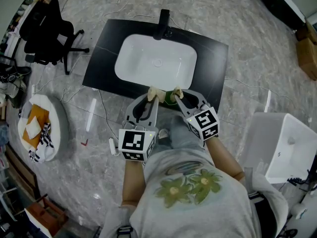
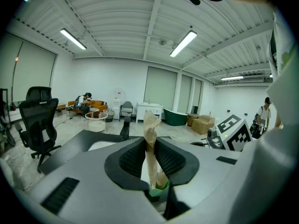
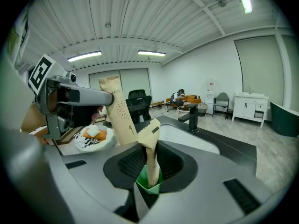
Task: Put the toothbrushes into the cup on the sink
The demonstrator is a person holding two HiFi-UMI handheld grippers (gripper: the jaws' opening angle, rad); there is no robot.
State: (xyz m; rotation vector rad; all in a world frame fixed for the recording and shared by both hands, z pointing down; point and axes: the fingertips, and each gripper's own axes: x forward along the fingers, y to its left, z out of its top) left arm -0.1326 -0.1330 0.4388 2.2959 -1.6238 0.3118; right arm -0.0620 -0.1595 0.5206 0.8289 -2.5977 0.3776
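Note:
Two toothbrushes in brown paper wrappers with green ends are held above the front edge of the black counter that carries the white sink. My left gripper is shut on one toothbrush, which stands upright between its jaws. My right gripper is shut on the other toothbrush, close beside the left one. In the right gripper view the left gripper's toothbrush shows at the left. A dark green thing sits between the two grippers, mostly hidden; I cannot tell if it is the cup.
A black faucet stands at the sink's far edge. A black office chair is at the far left, with a round white tub of cloths nearer. A white basin unit stands at the right. Cables lie on the marble floor.

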